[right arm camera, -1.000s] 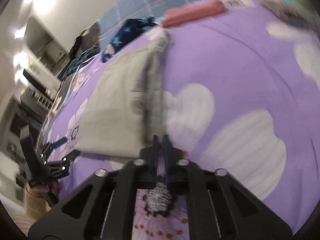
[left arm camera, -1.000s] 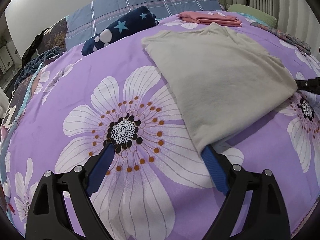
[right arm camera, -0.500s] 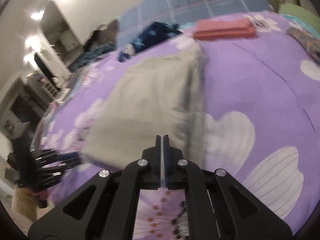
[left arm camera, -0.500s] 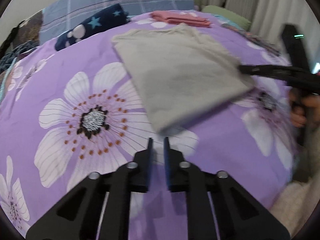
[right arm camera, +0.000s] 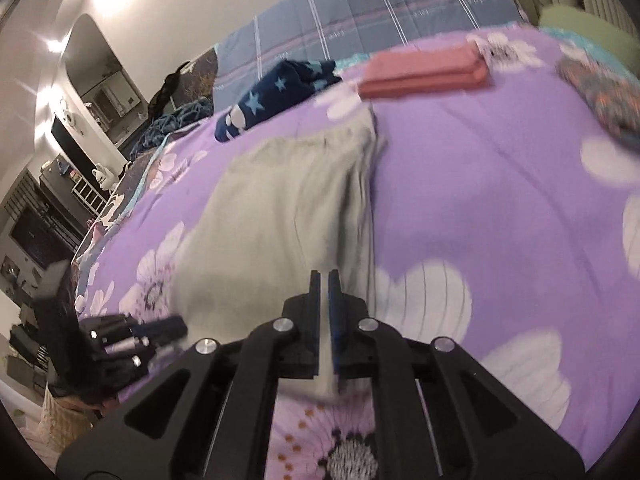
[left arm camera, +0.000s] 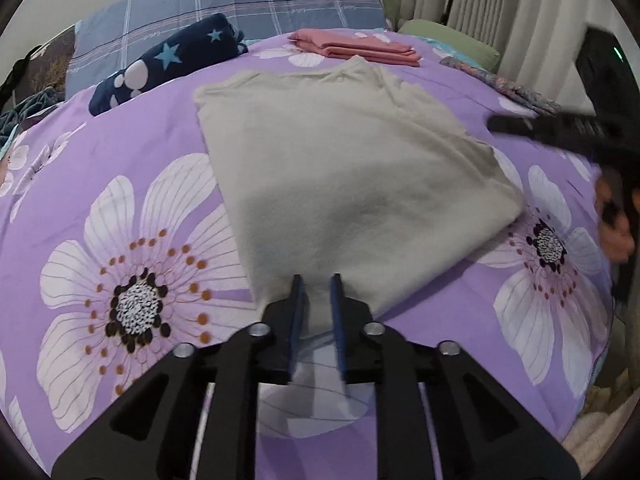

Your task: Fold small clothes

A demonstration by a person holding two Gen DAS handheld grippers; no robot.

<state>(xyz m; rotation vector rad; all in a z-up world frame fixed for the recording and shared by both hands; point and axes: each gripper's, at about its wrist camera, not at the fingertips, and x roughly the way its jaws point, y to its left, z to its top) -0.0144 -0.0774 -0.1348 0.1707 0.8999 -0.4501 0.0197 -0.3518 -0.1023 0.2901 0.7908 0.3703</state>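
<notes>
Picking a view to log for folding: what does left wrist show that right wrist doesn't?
Left wrist only: curtains and the grey shirt's full outline, with the left tool at its near corner.
Right wrist only: room shelving and the shirt's stacked right edge at the right tool.
Both: purple floral bedspread, pink folded clothes, star blanket, and the opposite tool.

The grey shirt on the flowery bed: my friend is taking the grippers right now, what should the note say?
Left hand-held gripper: narrowly parted at the near corner of the partly folded beige-grey cotton shirt; whether it pinches cloth is unclear.
Right hand-held gripper: nearly shut at the shirt's other near corner; grip unclear, view blurred.
The shirt lies flat on the purple floral bedspread, sides already folded into a rectangle.
A folded pink garment sits behind it, finished.
Left to do: fold the shirt smaller, probably near edge toward the collar, then set it aside.
</notes>
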